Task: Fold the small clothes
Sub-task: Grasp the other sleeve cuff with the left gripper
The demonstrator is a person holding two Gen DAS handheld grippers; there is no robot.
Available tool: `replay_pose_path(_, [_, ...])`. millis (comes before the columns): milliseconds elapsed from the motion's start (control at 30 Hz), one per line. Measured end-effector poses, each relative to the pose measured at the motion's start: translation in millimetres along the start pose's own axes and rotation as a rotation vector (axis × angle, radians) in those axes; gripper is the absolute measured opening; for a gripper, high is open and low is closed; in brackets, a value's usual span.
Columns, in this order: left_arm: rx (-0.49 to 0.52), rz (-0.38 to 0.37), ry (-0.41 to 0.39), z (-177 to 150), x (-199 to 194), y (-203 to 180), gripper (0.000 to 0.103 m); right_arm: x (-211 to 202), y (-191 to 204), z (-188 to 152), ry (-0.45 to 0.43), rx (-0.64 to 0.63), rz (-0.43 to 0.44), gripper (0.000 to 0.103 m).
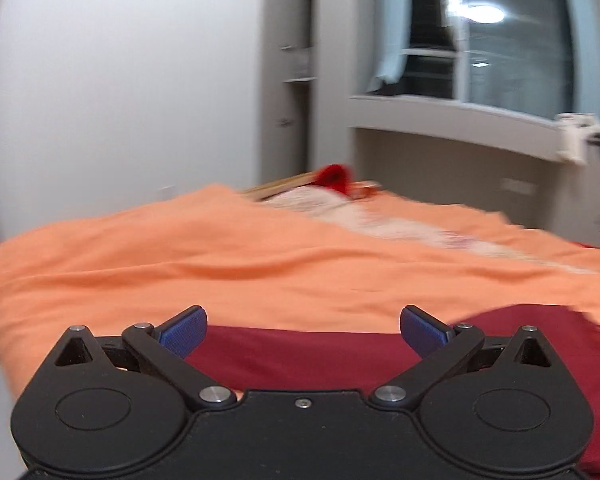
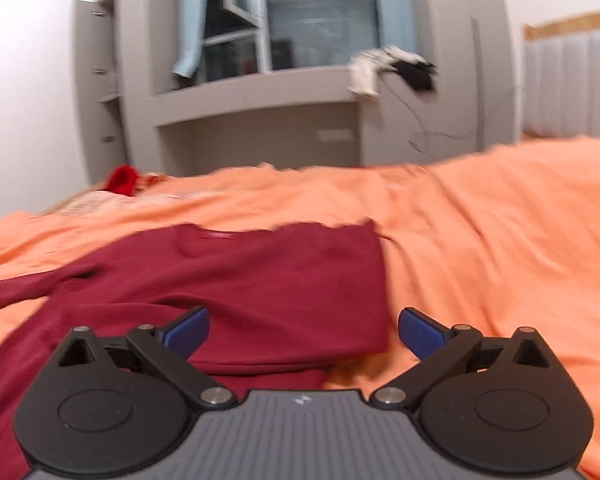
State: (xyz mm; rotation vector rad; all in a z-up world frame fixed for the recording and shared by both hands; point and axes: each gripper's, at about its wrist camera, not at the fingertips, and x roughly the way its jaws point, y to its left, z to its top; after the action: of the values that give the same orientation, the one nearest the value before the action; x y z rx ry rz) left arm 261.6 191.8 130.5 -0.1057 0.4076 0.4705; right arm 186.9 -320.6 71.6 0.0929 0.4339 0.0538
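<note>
A dark red long-sleeved shirt (image 2: 260,276) lies on the orange bed cover (image 2: 480,240), its right side folded over and its left sleeve stretched out to the left. My right gripper (image 2: 303,334) is open and empty, just above the shirt's near right corner. In the left wrist view the same shirt (image 1: 300,356) lies under and in front of my left gripper (image 1: 303,332), which is open and empty, low over the cloth.
A pale patterned cloth (image 1: 360,216) and a bright red item (image 1: 334,178) lie at the far end of the bed. A grey window ledge (image 2: 260,88) carries white and black clothes (image 2: 392,68). A padded headboard (image 2: 572,80) stands at right.
</note>
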Motion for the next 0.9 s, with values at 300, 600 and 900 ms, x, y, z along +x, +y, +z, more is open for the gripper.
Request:
replay_pose_path(300, [-0.439, -0.075, 0.213, -34, 53, 90, 0.102, 2, 43, -5, 0.001, -0.049, 0.180, 0.103])
replay_pose_path(600, [-0.429, -0.014, 0.210, -39, 109, 80, 0.079, 17, 57, -21, 0.079, -0.070, 0.187, 0.103])
replay_pose_path(900, [-0.494, 0.081, 0.168, -35, 133, 88, 0.004, 21, 60, -34, 0.125, -0.119, 0.191, 0.103])
